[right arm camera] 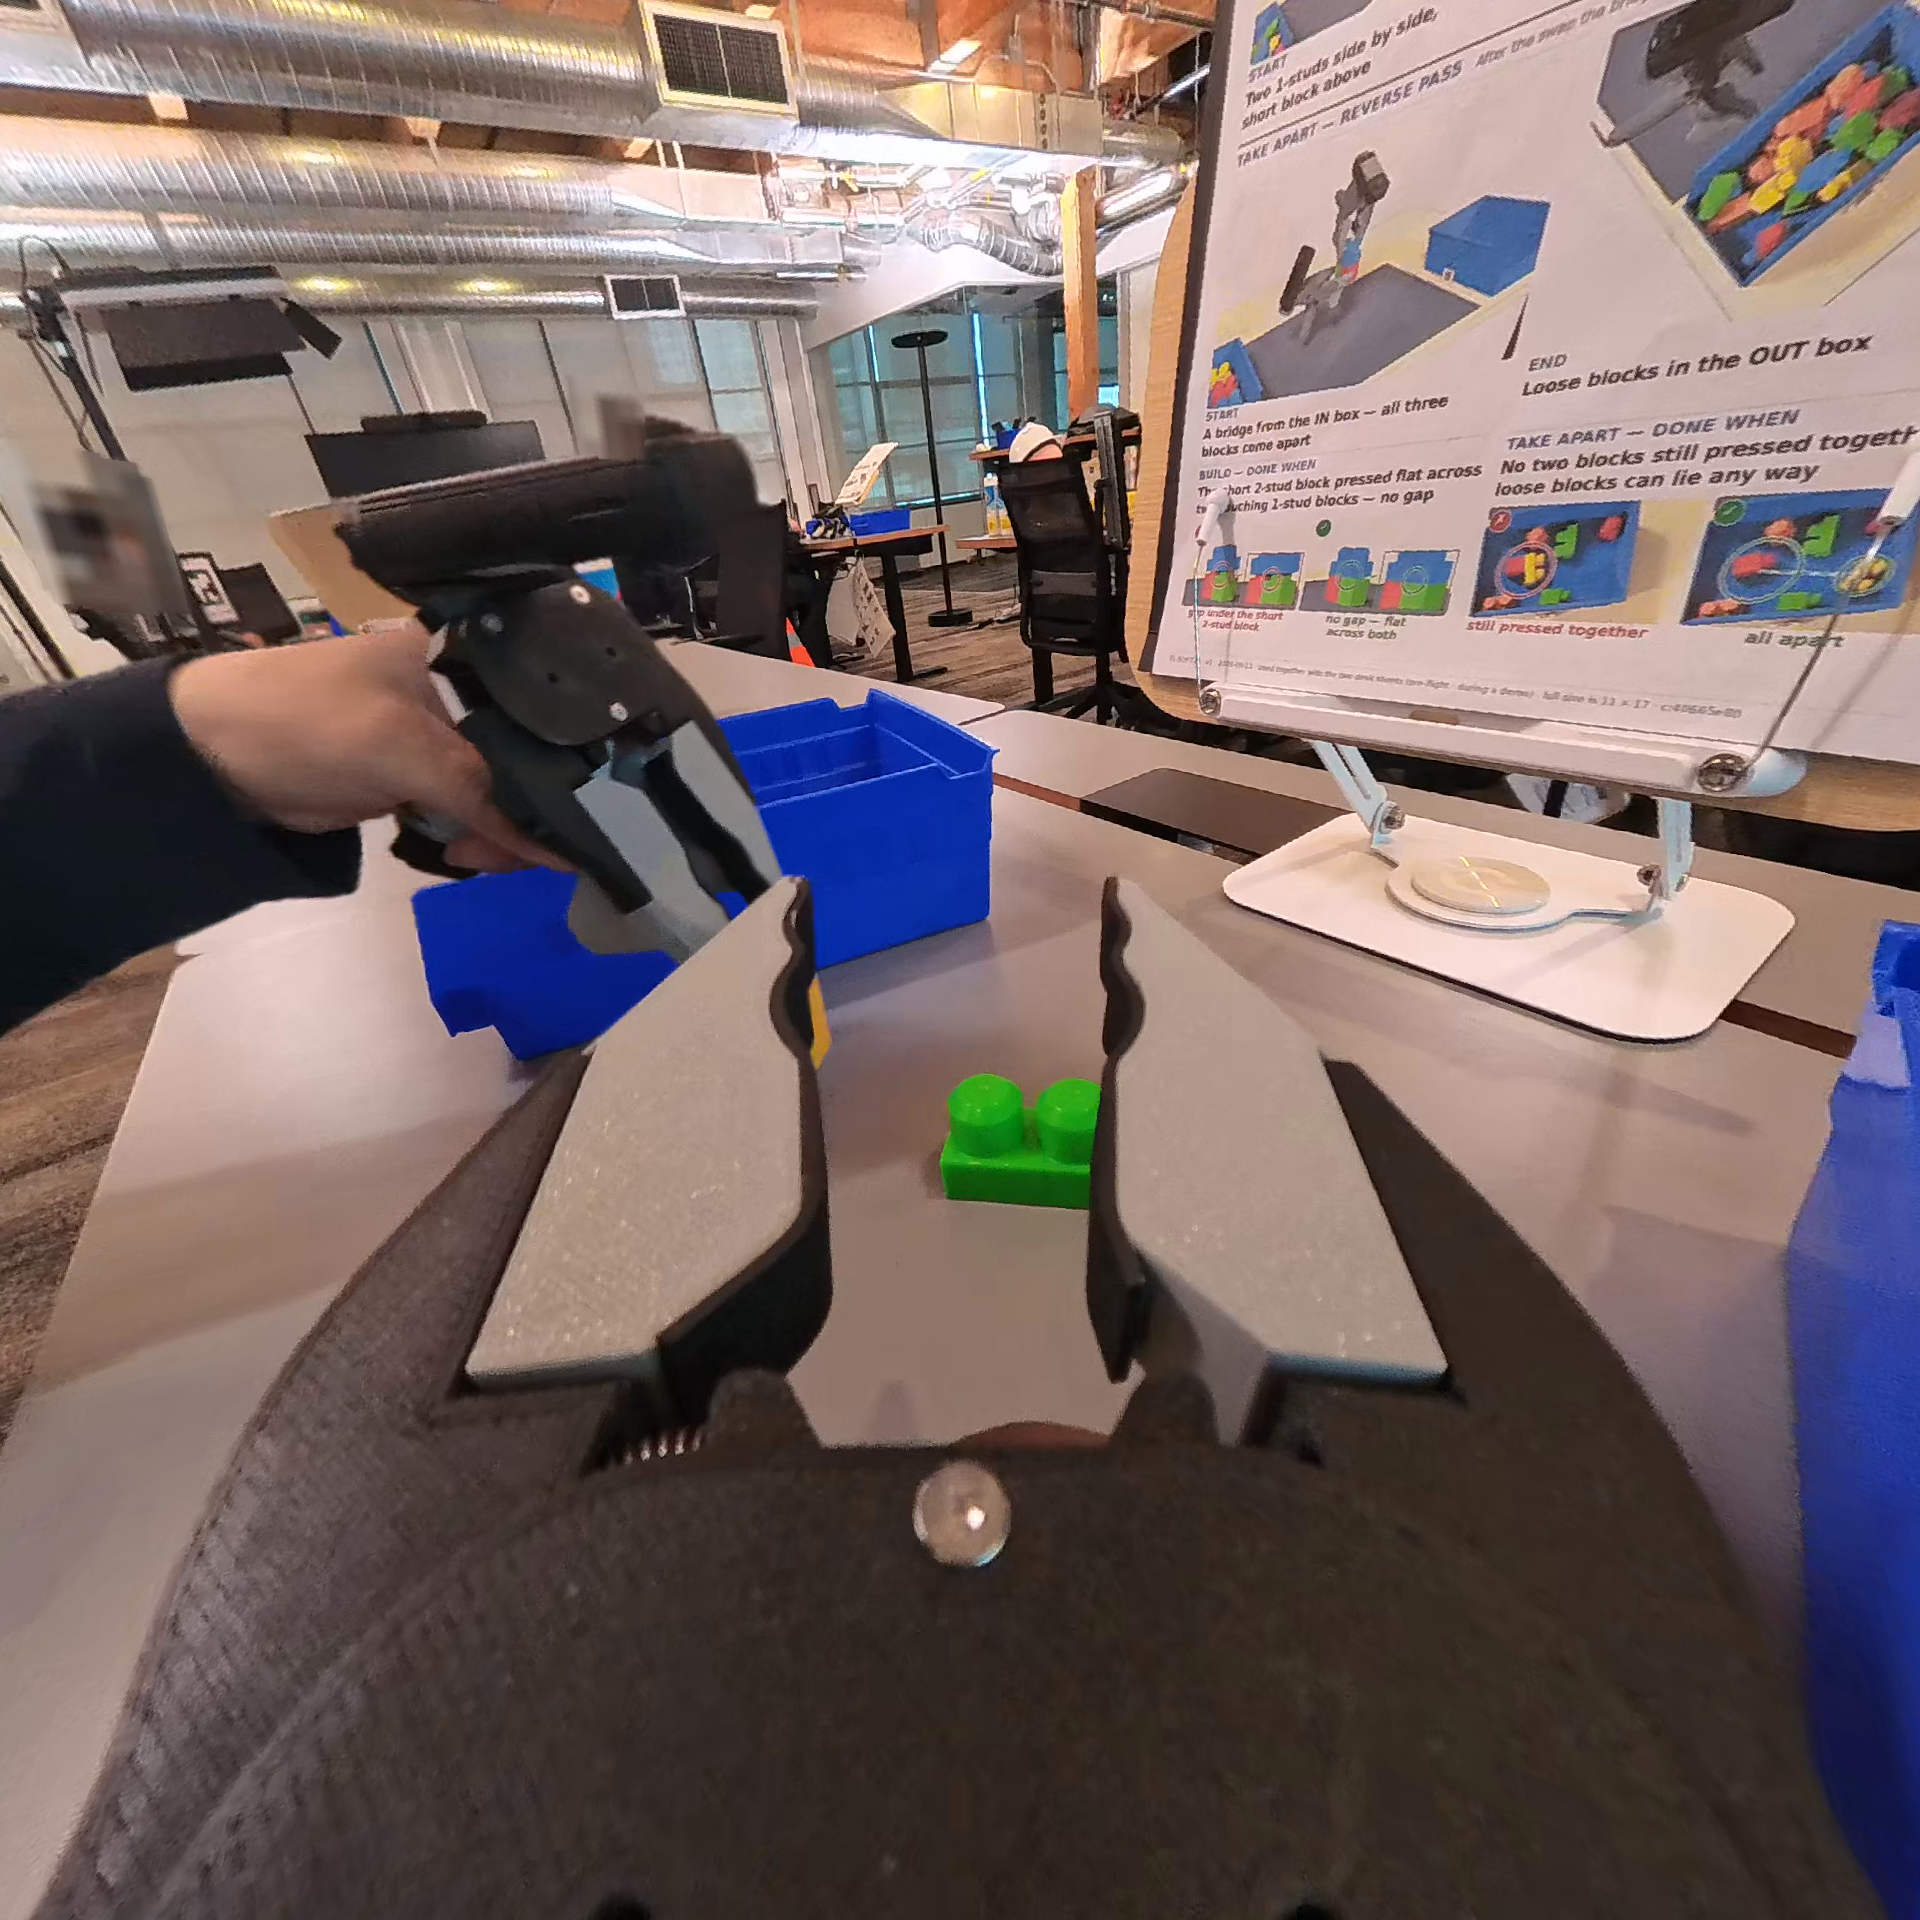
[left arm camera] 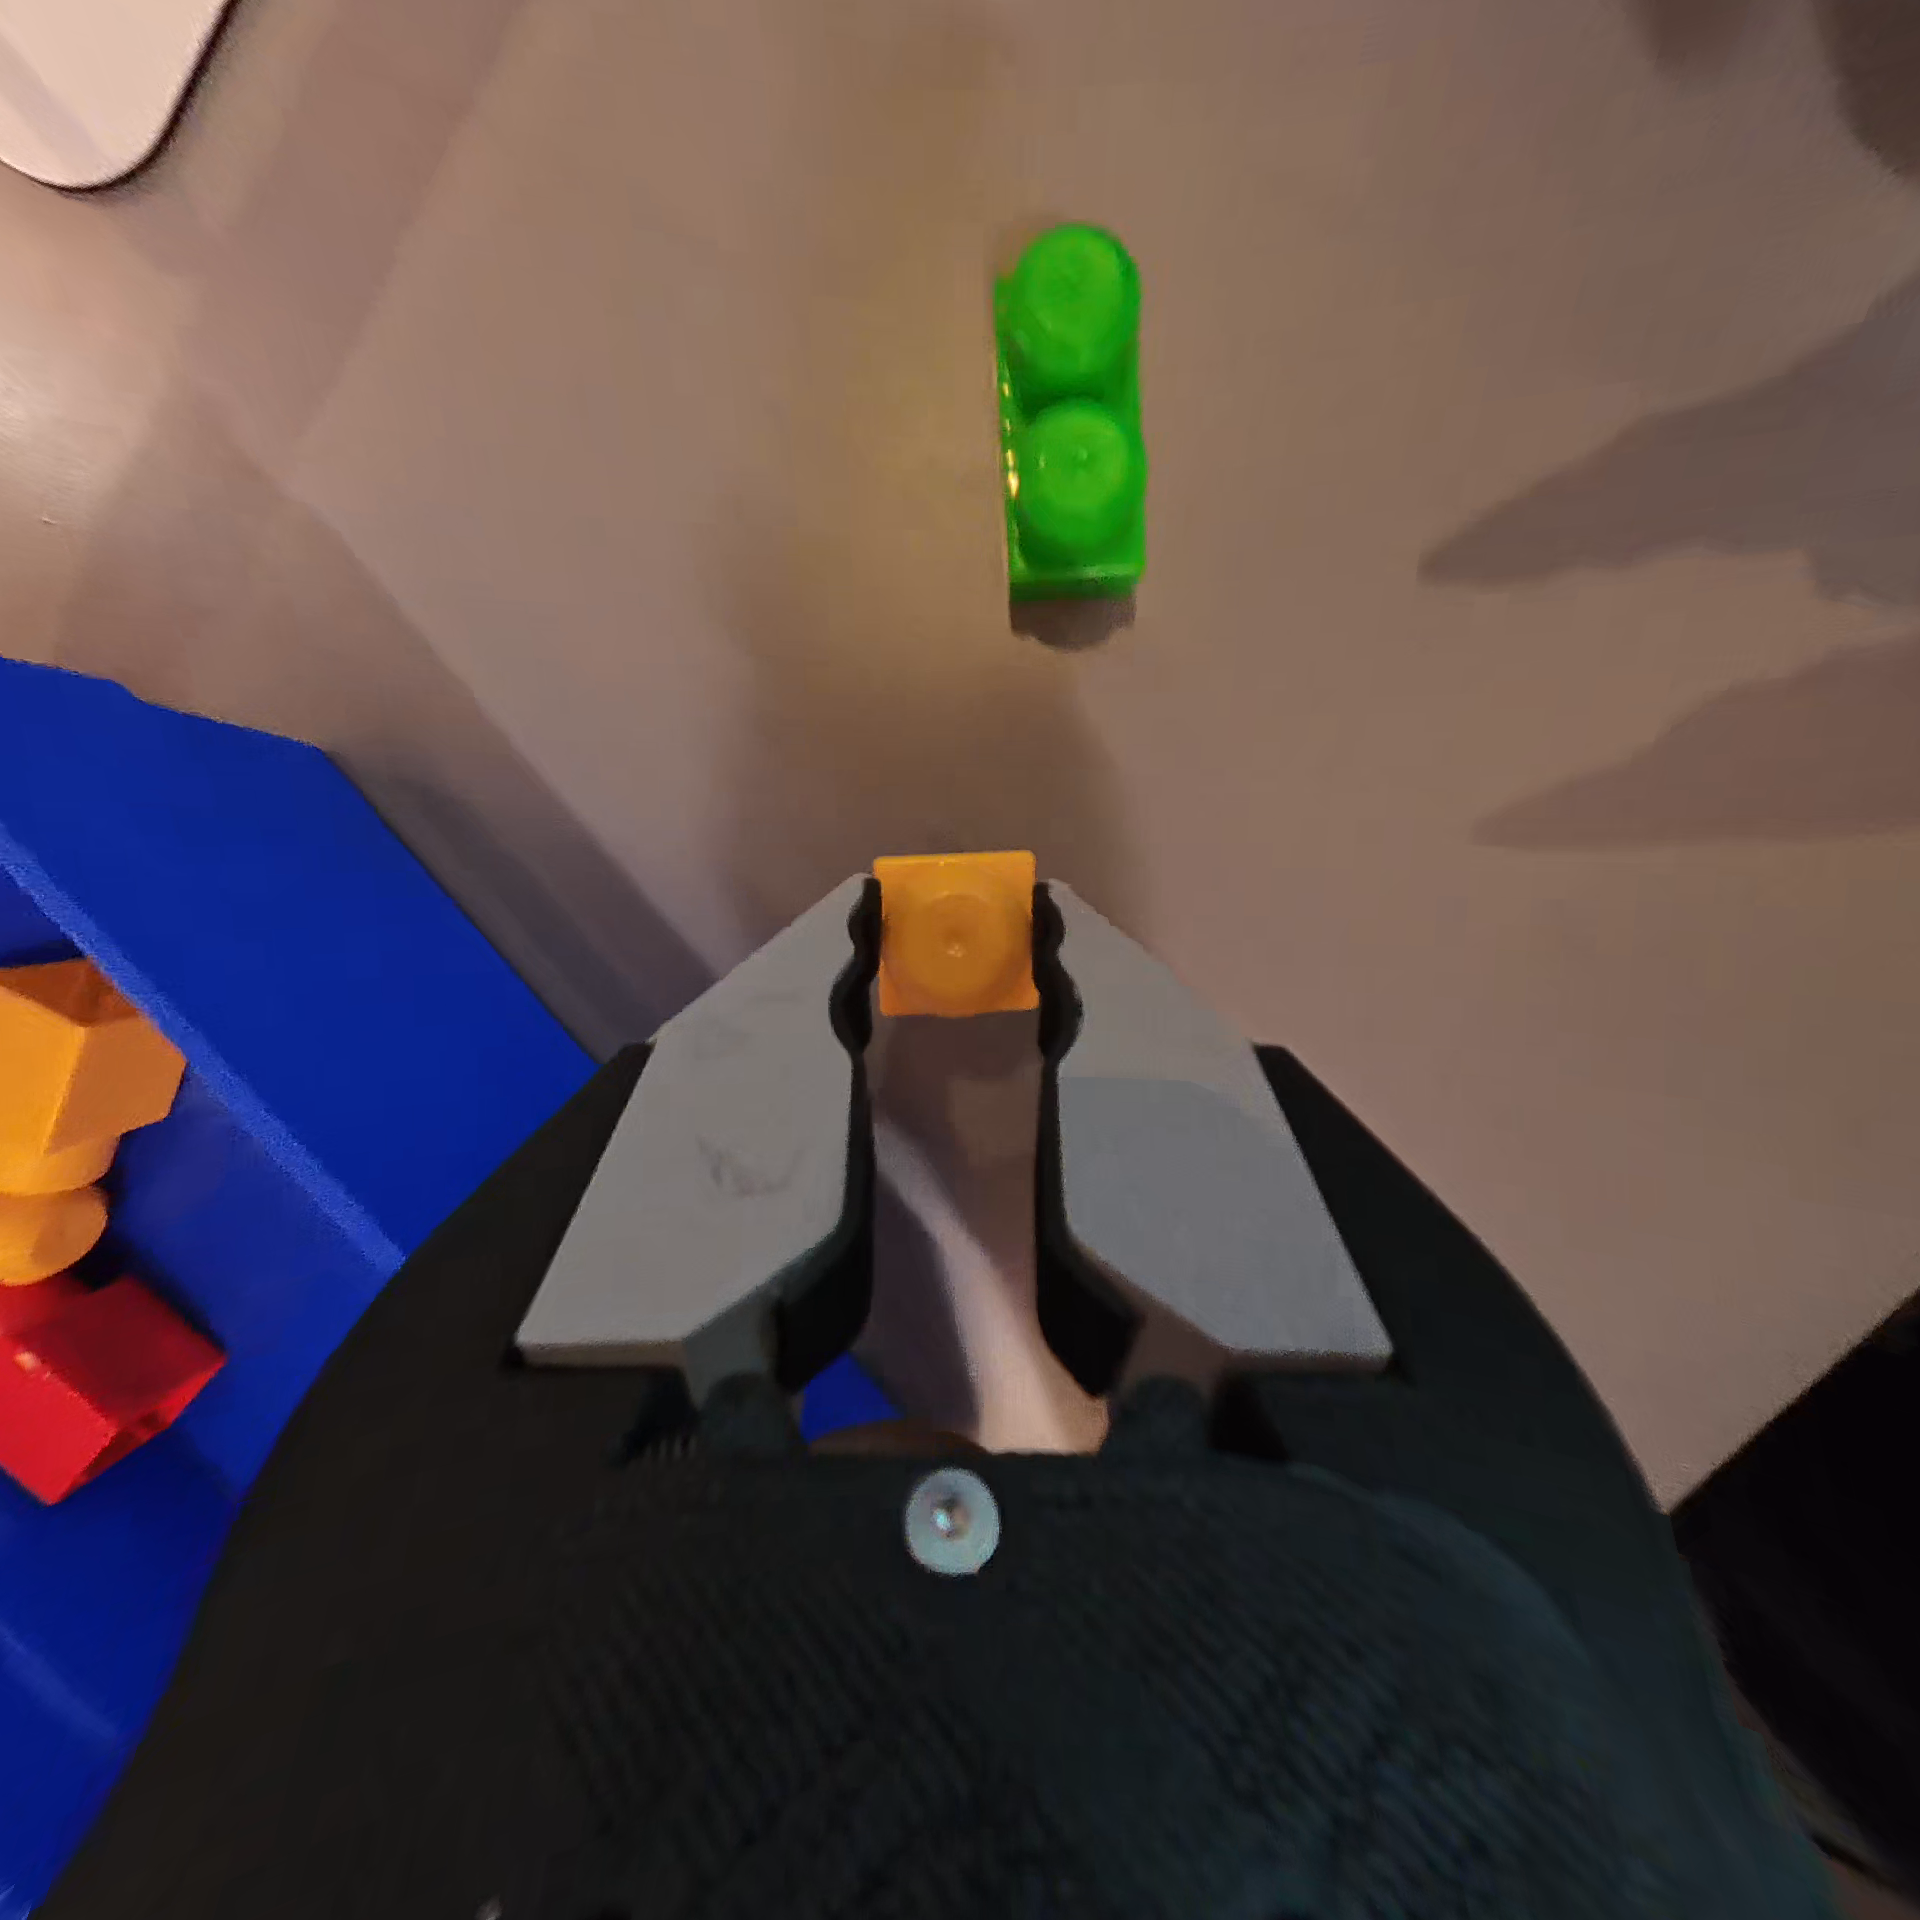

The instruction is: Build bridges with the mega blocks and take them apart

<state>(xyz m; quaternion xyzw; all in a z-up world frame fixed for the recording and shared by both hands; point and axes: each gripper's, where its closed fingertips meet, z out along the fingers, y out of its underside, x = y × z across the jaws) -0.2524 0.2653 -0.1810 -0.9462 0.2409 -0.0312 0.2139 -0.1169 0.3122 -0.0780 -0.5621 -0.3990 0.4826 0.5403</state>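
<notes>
While the left claw grips an orange block, the right claw gapes empty. Its right finger hides part of a green block on the counter.

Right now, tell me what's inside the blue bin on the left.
The blue bin holds orange blocks and a red block. The rest of its inside is out of frame or behind the left gripper.

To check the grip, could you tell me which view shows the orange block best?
The left wrist view: the orange block sits in full sight between the left gripper's fingers. The right wrist view shows only an orange sliver behind its own finger.
</notes>
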